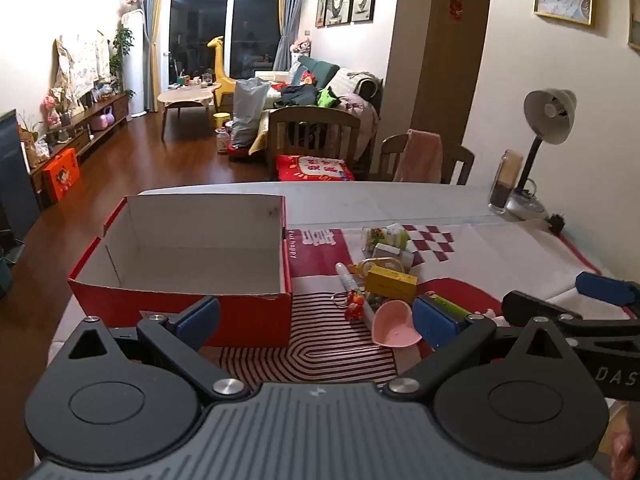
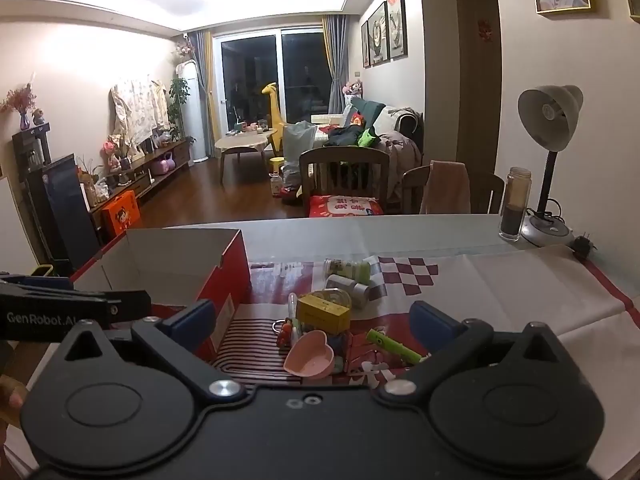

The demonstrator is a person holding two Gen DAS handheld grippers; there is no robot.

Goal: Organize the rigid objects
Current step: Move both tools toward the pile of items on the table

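Here both grippers, left gripper [image 1: 316, 320] and right gripper [image 2: 312, 322], spread, empty, near red box [image 1: 180, 308].

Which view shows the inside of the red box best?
The left wrist view: the red box faces the camera, showing its white walls and part of its floor, nothing visible inside. In the right wrist view the box sits off to the left, partly hidden by the left tool.

Both wrist cameras sit low over the near edge of the table [image 1: 400, 200], facing forward toward the living room. Left view is closer to the red box [image 1: 180, 300]; both share the clutter pile [image 2: 320, 320].
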